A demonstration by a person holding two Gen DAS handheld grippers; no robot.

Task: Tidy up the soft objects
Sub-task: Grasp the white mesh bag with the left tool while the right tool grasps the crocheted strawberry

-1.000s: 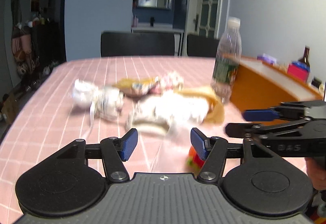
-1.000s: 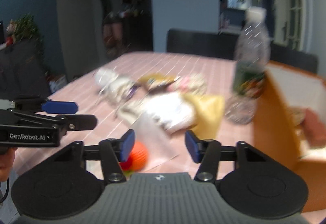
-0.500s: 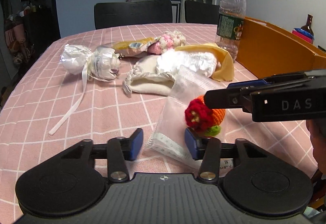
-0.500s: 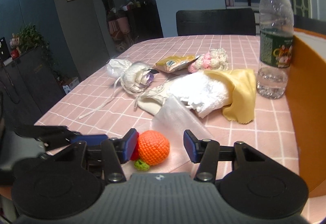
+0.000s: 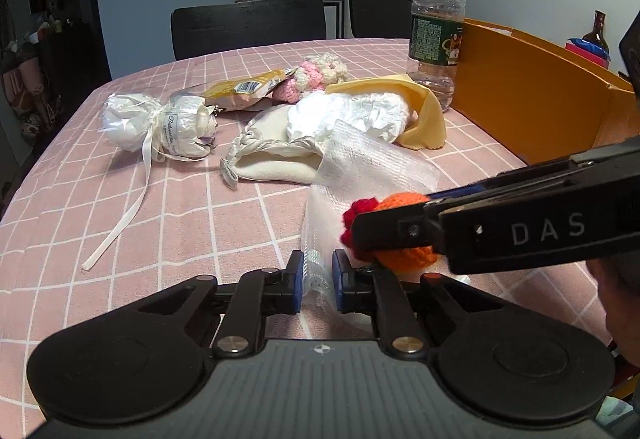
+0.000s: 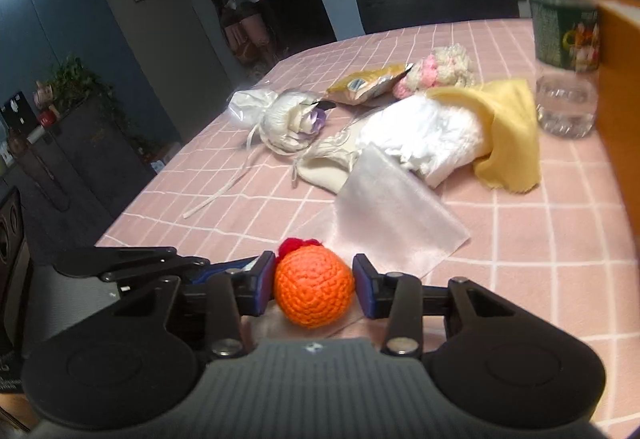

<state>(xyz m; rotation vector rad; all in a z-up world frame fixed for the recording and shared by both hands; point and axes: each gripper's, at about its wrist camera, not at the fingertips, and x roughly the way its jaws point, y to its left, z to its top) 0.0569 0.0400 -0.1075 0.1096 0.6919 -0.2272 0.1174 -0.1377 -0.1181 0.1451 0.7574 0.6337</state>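
Note:
An orange crochet ball [image 6: 314,291] with a red tuft sits on a translucent mesh pouch [image 5: 368,167] at the near edge of the pink checked table [image 5: 140,199]. My right gripper [image 6: 314,285] has the ball between its blue pads; its jaws are closing and both pads touch the ball's sides. In the left wrist view the right gripper [image 5: 396,211] comes in from the right and partly hides the ball [image 5: 404,257]. My left gripper [image 5: 318,279] is closing its jaws on the pouch's bunched near edge, and the pads pinch it.
Behind lie a cream drawstring bag [image 5: 276,159], white crumpled cloth [image 5: 352,115], yellow cloth [image 5: 424,107], a ribbon-tied white bundle [image 5: 160,123], a snack packet [image 5: 244,89] and pink crochet [image 5: 316,73]. A water bottle [image 5: 438,19] stands beside an orange box [image 5: 532,91] on the right.
Both grippers have sunk toward the pouch at the table's near edge. The left jaws narrowed onto the pouch's edge. The right jaws drew in around the orange ball.

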